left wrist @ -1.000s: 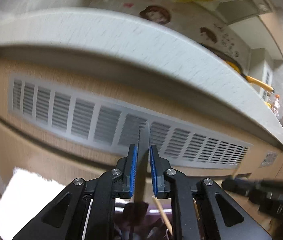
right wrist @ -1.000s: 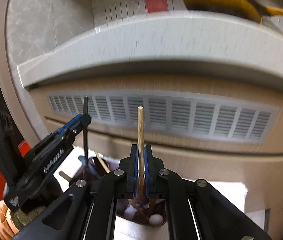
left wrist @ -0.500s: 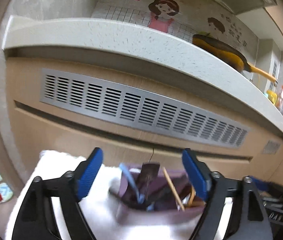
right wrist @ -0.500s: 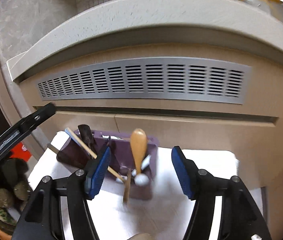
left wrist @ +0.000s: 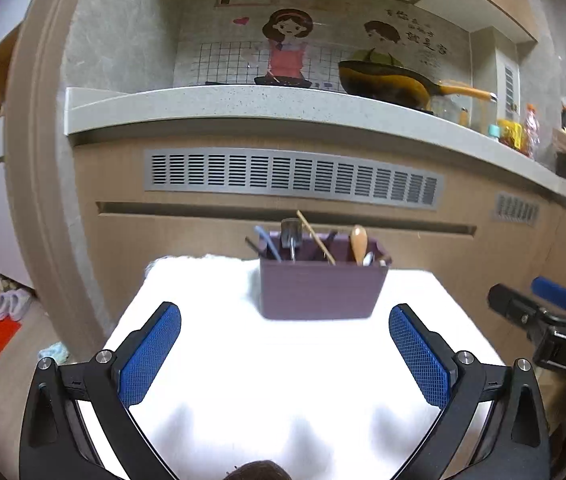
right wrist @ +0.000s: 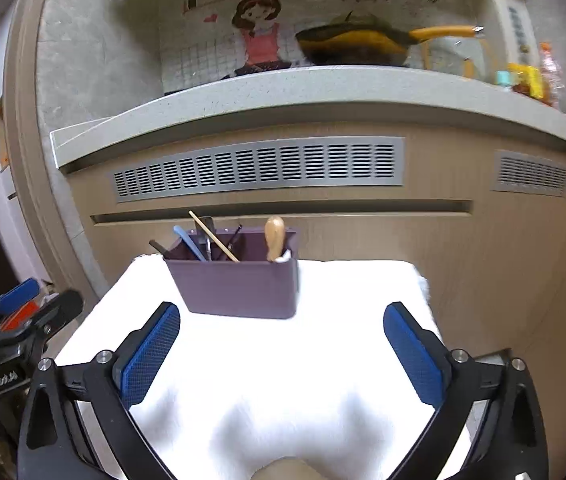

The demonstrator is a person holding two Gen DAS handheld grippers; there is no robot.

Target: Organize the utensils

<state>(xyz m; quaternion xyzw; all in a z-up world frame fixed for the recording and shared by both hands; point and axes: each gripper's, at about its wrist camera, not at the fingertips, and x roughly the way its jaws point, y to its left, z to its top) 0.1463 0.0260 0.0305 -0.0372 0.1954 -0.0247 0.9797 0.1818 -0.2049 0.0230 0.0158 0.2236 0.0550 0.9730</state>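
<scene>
While our left view catches the right gripper (left wrist: pixel 551 312) at its edge, our right view shows the left gripper (right wrist: pixel 23 312) there. We hold both spread wide, gripping nothing. The holder (left wrist: pixel 321 286) with utensils (left wrist: pixel 357 245) stands on the white cloth (left wrist: pixel 283 380), well ahead of both pairs of fingers (right wrist: pixel 151 354).

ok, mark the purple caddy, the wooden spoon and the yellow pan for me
purple caddy (left wrist: pixel 319 292), left wrist view, front wall.
wooden spoon (right wrist: pixel 274 236), right wrist view, rounded top end.
yellow pan (left wrist: pixel 383 82), left wrist view, side of the bowl.
</scene>
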